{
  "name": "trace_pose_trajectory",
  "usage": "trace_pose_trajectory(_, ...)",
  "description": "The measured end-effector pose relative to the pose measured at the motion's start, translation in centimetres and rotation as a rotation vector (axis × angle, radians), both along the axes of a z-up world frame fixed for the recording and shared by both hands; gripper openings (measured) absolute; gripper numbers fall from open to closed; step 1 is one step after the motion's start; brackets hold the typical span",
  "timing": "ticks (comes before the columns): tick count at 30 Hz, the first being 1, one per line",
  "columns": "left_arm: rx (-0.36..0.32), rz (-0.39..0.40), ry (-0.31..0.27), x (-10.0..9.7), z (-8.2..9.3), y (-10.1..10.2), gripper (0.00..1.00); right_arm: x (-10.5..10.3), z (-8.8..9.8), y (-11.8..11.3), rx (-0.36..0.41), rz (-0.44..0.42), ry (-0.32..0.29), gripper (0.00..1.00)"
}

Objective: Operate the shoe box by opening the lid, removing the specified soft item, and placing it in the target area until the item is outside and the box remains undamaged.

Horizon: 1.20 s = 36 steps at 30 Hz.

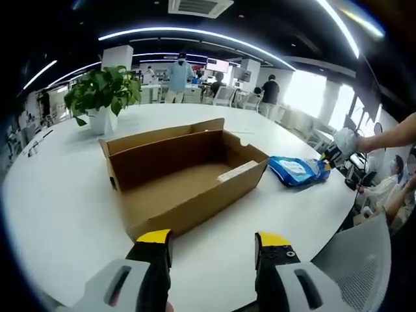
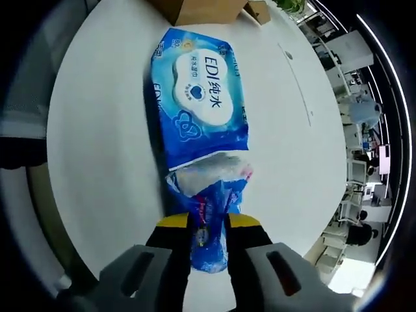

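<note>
Left gripper view, going L to R: a potted plant (image 1: pixel 102 97) at the far side of the white tabletop (image 1: pixel 58 195), then the shoe box (image 1: pixel 185 172) mid-frame w/ lid folded back and inside looking empty apart from a pale slip at its right end, then the blue wipes pack (image 1: pixel 296 170) lying on the tabletop just beside the box's right end, w/ the right claw (image 1: pixel 331 156) at its far end. Left claw (image 1: pixel 213 250) sits at the bottom, jaws wide apart, holding nothing, near the box front but not touching. Right gripper view gives what that one can't: right claw (image 2: pixel 208 237) jaws closed on the crumpled tail of the wipes pack (image 2: pixel 201 97), label side up, and the pack's body flat on the tabletop (image 2: pixel 97 143); box corner (image 2: pixel 198 10) shows at top edge. Item looks already outside the box, so the step in hand is prob. the set-down/release. To do it well: let the pack rest fully, open jaws w/o dragging the soft wrapper, back off straight, keep clear of the box wall so cardboard isn't knocked. Target area isn't marked, so can't tell if placement is right.
</note>
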State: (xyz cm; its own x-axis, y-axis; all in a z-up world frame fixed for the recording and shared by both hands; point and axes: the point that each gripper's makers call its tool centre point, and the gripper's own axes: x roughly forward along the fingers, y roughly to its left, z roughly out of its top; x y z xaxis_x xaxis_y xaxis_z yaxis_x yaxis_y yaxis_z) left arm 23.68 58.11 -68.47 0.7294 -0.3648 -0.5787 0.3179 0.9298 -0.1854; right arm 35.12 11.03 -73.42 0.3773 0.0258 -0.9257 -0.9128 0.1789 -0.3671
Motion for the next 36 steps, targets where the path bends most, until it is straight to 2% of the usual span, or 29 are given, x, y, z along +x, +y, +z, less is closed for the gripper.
trace_pose_trajectory(13,-0.009,-0.009,-0.012,0.4,0.2,0.0,0.52,-0.1,0.5,0.1,0.010,-0.002,-0.009,0.19)
trace_pose_trajectory(20,-0.022,-0.001,-0.018,0.5,0.2,0.5,0.52,-0.6,2.1,-0.1,0.011,0.009,0.001,0.19)
trace_pose_trajectory(25,-0.027,-0.009,-0.021,0.4,0.3,0.0,0.52,-0.3,3.7,0.2,0.054,-0.028,-0.029,0.20)
trace_pose_trajectory(32,-0.036,-0.019,-0.034,0.7,0.8,-0.3,0.52,0.1,4.6,0.7,0.117,-0.100,-0.055,0.25)
trace_pose_trajectory(36,-0.039,-0.021,-0.040,0.7,1.0,-0.1,0.52,0.4,5.1,1.5,0.188,-0.169,-0.067,0.26)
